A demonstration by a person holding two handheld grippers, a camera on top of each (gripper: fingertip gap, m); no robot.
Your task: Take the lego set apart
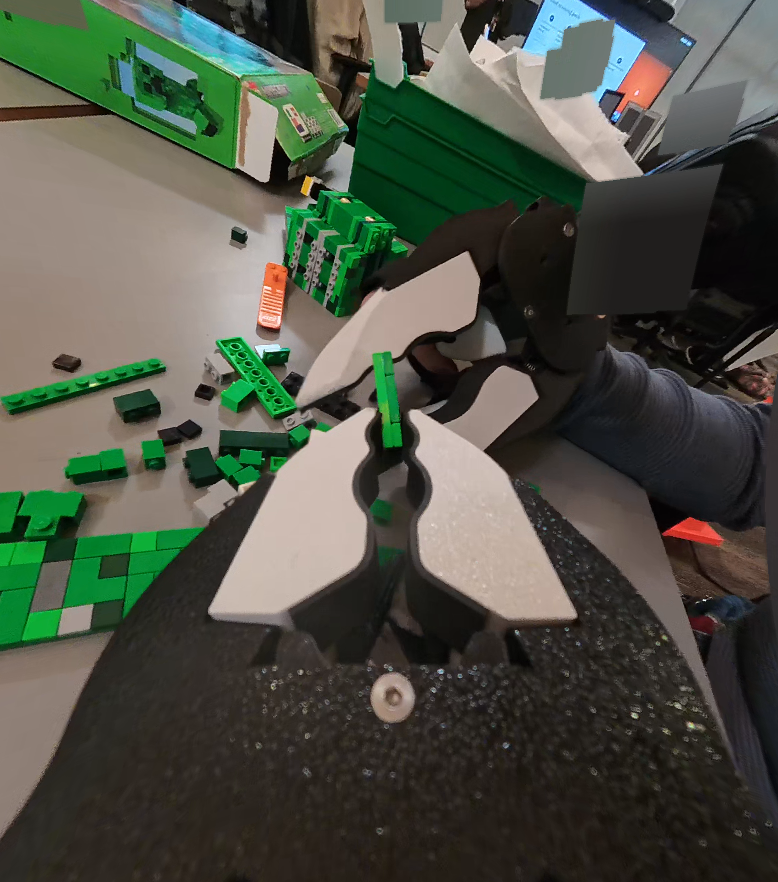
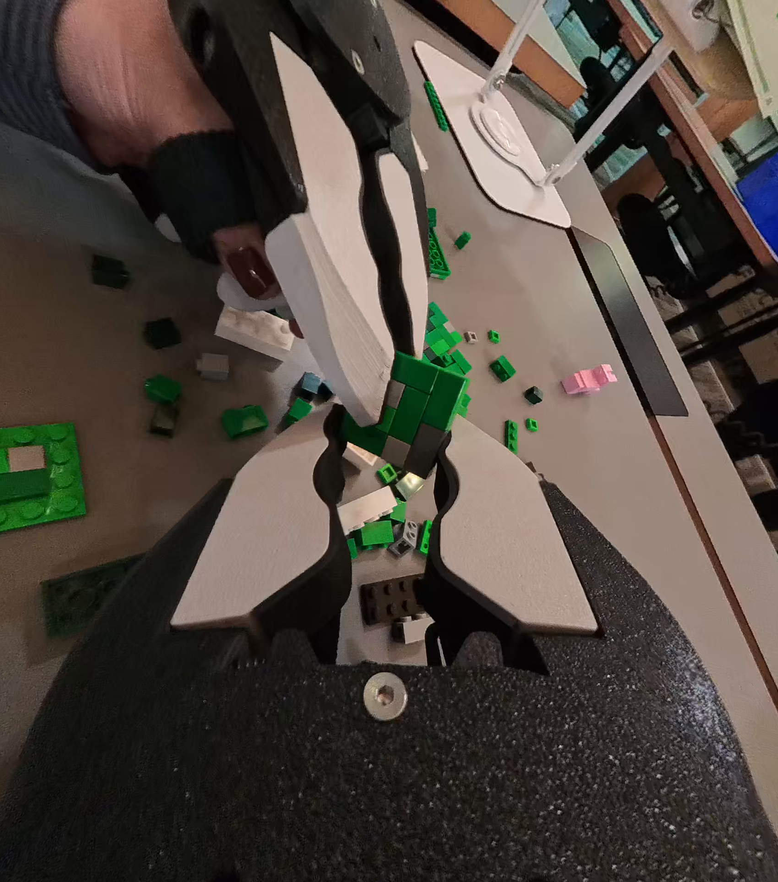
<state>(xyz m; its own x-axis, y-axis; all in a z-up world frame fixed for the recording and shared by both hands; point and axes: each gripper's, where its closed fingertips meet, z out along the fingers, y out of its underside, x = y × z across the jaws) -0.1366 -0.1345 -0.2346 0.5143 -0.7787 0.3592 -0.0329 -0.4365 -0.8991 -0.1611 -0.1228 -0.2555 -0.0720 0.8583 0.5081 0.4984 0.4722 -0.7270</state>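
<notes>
A small flat lego panel of green and grey tiles (image 2: 418, 405) is held above the table between both grippers. In the left wrist view it shows edge-on as a thin green stack (image 1: 387, 401). My left gripper (image 1: 389, 427) is shut on one edge of it; in the right wrist view the left gripper (image 2: 394, 382) comes down from the top onto the panel. My right gripper (image 2: 391, 429) clasps the opposite end, one fingertip on each side. In the left wrist view the right gripper (image 1: 368, 405) reaches in from the right and straddles the panel.
Loose green, black and grey bricks (image 1: 234, 429) litter the grey table (image 1: 91, 248). A larger green block build (image 1: 339, 253), an orange brick separator (image 1: 272, 296), the green set box (image 1: 148, 81) and a green bin (image 1: 449, 157) stand behind. A tiled panel (image 1: 43, 587) lies left. A pink piece (image 2: 587, 379) lies near the table edge. The tips of both grippers are at nearly the same place.
</notes>
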